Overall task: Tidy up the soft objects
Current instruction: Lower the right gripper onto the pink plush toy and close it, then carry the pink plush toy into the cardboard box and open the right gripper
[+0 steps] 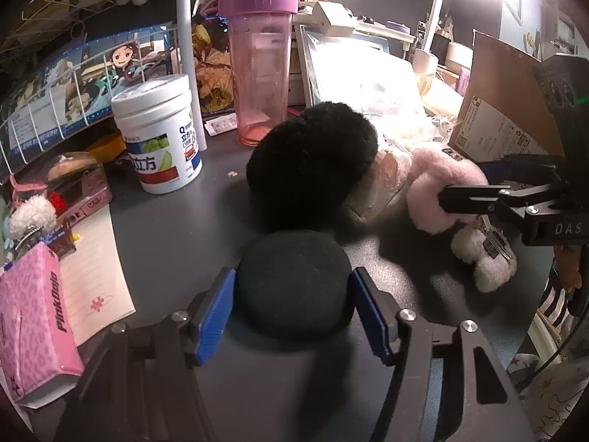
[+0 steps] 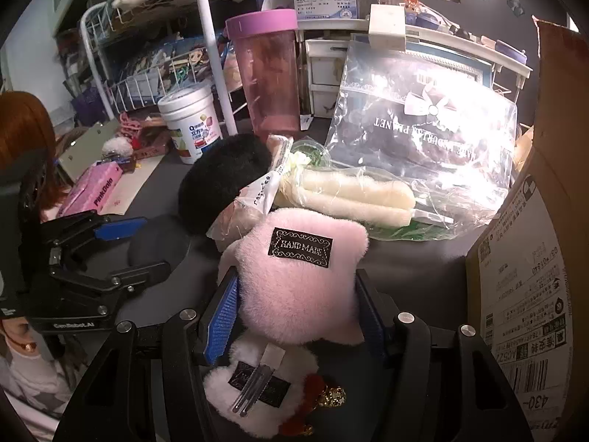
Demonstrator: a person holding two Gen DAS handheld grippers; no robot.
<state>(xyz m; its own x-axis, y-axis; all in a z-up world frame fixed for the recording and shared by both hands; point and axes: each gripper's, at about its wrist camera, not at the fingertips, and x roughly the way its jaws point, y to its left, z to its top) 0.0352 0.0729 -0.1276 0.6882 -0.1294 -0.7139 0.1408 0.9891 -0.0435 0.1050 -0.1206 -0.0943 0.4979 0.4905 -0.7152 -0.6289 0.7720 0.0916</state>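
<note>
- Left gripper (image 1: 294, 305) clamps one round black foam pad (image 1: 294, 280).
- Right gripper (image 2: 296, 313) squeezes one pink fluffy plush (image 2: 298, 276).
- One black fuzzy pompom (image 1: 313, 162) sits mid-desk.

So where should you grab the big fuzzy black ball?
Probably across the round middle of the fuzzy black ball, coming from the front with one finger on each side. It is soft and evenly rounded, and the pink cup and plastic packets crowd its back and right.
</note>
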